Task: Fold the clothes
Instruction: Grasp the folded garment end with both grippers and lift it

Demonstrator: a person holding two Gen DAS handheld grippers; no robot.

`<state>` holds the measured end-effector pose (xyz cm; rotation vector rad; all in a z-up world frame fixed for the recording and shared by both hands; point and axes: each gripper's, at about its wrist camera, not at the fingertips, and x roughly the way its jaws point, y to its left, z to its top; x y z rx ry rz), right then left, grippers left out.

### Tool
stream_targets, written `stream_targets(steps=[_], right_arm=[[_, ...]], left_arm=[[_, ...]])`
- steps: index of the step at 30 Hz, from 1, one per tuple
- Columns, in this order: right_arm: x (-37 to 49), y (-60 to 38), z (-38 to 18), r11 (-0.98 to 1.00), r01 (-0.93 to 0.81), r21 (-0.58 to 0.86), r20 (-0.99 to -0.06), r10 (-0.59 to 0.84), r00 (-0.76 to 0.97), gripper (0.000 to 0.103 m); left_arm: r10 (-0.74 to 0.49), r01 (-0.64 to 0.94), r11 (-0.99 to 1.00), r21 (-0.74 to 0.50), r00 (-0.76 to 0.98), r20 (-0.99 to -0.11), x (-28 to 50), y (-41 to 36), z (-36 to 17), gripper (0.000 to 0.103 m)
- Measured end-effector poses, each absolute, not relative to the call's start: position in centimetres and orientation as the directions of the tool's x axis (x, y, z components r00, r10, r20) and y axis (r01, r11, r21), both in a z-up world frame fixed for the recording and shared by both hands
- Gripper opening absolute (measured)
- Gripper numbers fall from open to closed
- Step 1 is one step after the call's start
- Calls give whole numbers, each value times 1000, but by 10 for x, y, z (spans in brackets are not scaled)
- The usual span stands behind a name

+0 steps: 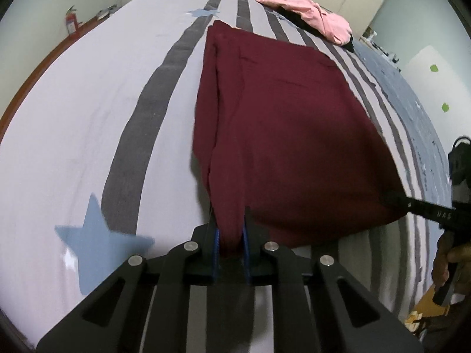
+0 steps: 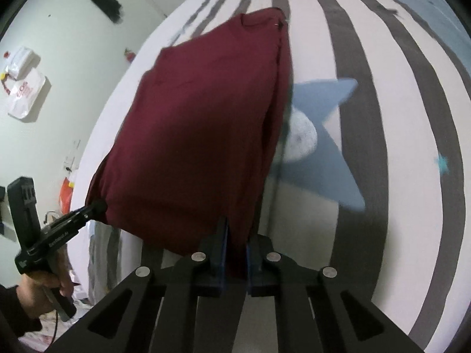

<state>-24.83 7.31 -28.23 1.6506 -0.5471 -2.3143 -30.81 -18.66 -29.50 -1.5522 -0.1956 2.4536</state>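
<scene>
A dark red garment (image 1: 282,123) lies stretched along the striped bed, its near edge lifted off the sheet. My left gripper (image 1: 231,235) is shut on its near left corner, cloth bunched between the blue pads. My right gripper (image 2: 237,253) is shut on the near right corner of the same garment (image 2: 206,123). The right gripper also shows in the left wrist view (image 1: 391,198) at the garment's right corner, and the left gripper shows in the right wrist view (image 2: 98,206) at the left corner. The far end of the garment rests on the bed.
The bed (image 1: 88,103) has a pale sheet with grey stripes and blue stars. A pink garment (image 1: 312,14) lies on a black one at the far end. A red fire extinguisher (image 1: 70,22) stands by the left wall. Bags and clutter (image 2: 66,194) sit beside the bed.
</scene>
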Motion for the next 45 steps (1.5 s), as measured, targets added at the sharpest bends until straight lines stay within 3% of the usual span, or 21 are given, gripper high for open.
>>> stream_targets(steps=[7, 13, 22, 30, 33, 35, 37, 40, 45], right_arm=[[-272, 87, -228, -894, -3, 449, -816, -409, -408, 5], [-330, 96, -198, -907, 47, 417, -775, -383, -503, 5], [-463, 118, -216, -896, -10, 444, -761, -372, -531, 5], [-538, 134, -265, -874, -114, 473, -818, -388, -424, 8], [-548, 145, -270, -852, -145, 503, -810, -406, -423, 21], [-545, 153, -266, -843, -139, 519, -791, -412, -452, 32], [-536, 158, -259, -849, -114, 516, -775, -406, -484, 37], [-517, 155, -252, -871, -62, 487, -768, -393, -506, 40], [-502, 132, -260, -912, 29, 410, -793, -372, -483, 45]], left_arm=[[270, -114, -962, -248, -526, -806, -338, -191, -236, 9], [274, -183, -962, -205, -611, -743, -411, -180, -213, 8], [277, -183, -961, -209, -586, -762, -542, -164, -248, 8], [303, -173, -953, -249, -478, -825, -616, -159, -287, 9], [338, -114, -939, -326, -494, -801, -616, -177, -285, 20], [341, -100, -934, -343, -541, -769, -605, -190, -274, 32], [344, -99, -930, -354, -578, -740, -592, -200, -265, 52], [354, -136, -929, -344, -600, -718, -573, -205, -257, 55], [373, -230, -927, -295, -515, -772, -569, -182, -284, 55]])
